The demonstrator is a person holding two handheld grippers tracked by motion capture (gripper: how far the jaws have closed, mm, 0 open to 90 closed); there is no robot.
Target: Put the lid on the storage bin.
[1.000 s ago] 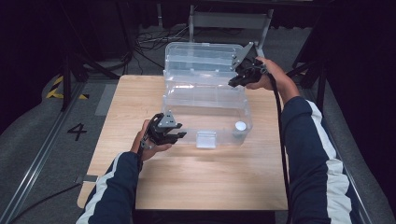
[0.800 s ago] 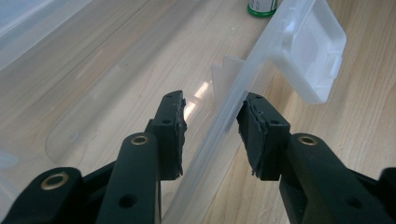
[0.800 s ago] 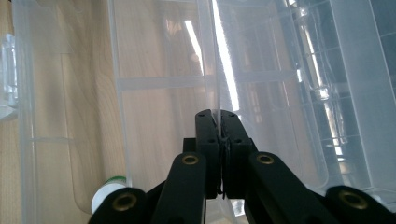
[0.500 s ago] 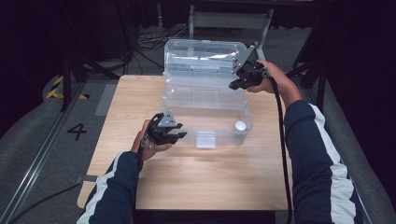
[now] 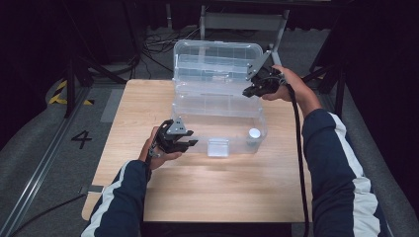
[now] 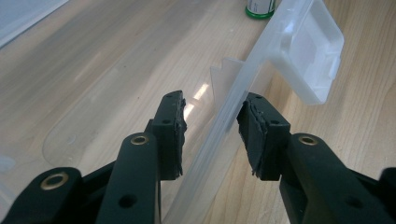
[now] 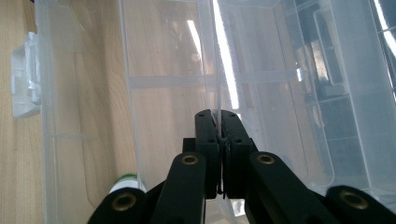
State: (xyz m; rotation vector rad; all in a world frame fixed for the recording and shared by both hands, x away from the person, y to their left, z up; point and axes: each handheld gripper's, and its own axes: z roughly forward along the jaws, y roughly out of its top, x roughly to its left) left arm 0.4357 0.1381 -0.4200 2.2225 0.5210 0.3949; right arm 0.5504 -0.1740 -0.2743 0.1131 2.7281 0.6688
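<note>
While both hands hold at the box: a person stands at the near edge of the table, one gripper on each side of it.
Box (image 5: 217,98): clear plastic organiser, open, with its base on the table and its lid (image 5: 215,57) tilted up and back at the far side.
Look: see-through walls, thin dividers that split the inside into compartments, and a pale clasp (image 6: 310,46) on the near wall.
Where: around the middle of the table, toward the far edge, between the two hands.
Inner tray (image 7: 219,70): a clear divided layer stands above the base; the right gripper's jaws close on its thin edge.
Right gripper (image 5: 257,86): over the box's right end, jaws pinched narrow on that clear edge, with almost no gap between the pads.
Left gripper (image 5: 180,143): at the box's near left corner, jaws partly apart, astride the near wall (image 6: 233,107); the right pad touches or nearly touches the wall, and the left pad stands off it.
Bottle (image 5: 254,134): small, with a white cap, upright inside the near right corner of the box.
Table (image 5: 197,187): light wood grain, bare on the near half.
Floor: grey carpet, with a painted number four (image 5: 81,139) to the table's left, and yellow and black tape (image 5: 62,91) beyond it.
Room: dark, with black drapes, cables (image 5: 158,42) on the floor behind the table, and a metal frame (image 5: 242,22) at the far end.
</note>
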